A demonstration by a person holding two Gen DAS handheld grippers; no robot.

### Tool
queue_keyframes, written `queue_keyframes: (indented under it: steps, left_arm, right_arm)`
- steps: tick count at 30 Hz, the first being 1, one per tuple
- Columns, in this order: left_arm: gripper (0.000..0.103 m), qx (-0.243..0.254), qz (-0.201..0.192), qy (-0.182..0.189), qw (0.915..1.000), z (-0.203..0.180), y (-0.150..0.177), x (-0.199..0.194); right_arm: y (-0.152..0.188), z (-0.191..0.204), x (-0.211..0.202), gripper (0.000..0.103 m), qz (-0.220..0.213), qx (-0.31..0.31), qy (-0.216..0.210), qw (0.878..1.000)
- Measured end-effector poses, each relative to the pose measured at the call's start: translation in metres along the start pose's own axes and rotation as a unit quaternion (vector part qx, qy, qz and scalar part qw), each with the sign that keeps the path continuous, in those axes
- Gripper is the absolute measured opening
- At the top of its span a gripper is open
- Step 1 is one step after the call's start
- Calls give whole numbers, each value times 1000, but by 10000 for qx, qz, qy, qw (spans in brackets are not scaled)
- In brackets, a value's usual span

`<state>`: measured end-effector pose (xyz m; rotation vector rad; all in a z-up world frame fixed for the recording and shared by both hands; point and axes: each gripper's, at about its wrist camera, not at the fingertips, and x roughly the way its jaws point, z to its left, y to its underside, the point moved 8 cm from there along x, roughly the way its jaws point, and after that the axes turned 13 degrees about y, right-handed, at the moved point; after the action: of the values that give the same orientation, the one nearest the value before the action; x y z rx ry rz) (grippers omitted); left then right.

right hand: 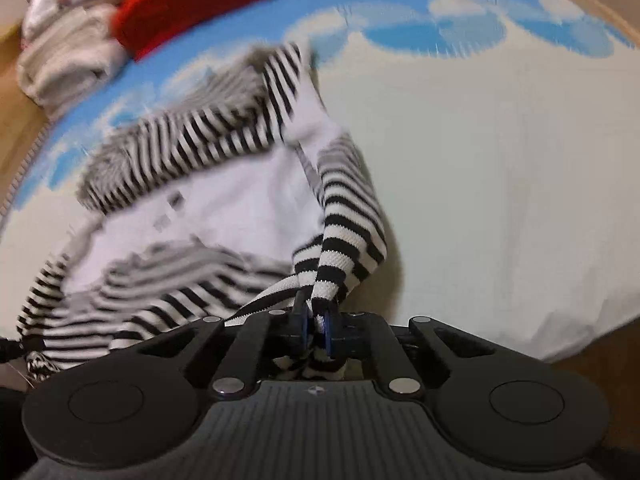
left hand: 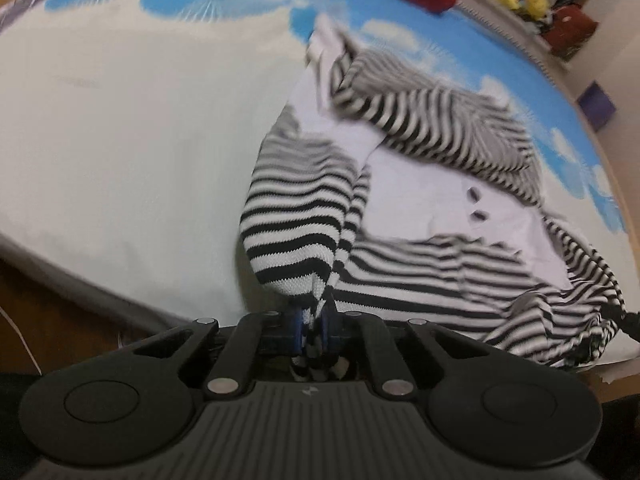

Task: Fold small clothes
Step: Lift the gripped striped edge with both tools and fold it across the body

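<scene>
One black-and-white striped knit garment [left hand: 420, 272] on the blue-and-white bed cover [left hand: 120, 140]. Pinched at two edges: left tongs [left hand: 314, 330] and right tongs [right hand: 316, 330] clamped on it. One red cloth [right hand: 192, 0] beyond.

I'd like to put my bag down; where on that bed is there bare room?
Free: the white sheet left of the striped garment, and the white stretch right of it in the right view. Crowded: the far edge, with the red garment and cream pile.
</scene>
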<state>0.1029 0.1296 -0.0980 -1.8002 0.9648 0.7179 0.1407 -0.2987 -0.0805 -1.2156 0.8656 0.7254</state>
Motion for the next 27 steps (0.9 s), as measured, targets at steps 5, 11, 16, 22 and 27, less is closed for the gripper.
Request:
queue_keyframes:
  steps: [5,11,16,22,27]
  left_arm:
    - [8,219,-329,244,9989,-23,-16,-35]
    - [7,690,-603,507,9945,-59,-20,-87]
    - [7,596,-710,774,9927,-64,-9,-134]
    - [7,318,-149,727,9967,-44,7,-103]
    - [7,295,-103,683,9972,-35,-51,-57]
  right_arm:
    - [-24,-8,-38,5,-420,555,-407,9967]
    - [-42,-17,-105,5,-986,902,-813,9877]
    - [-40,-32,-168,4,-1260,998,-1006,9819]
    - [-8,-46,-155,4,-634,1139,-762,9885]
    - [-25,-39,-103,4,-279,1258,-656,9895]
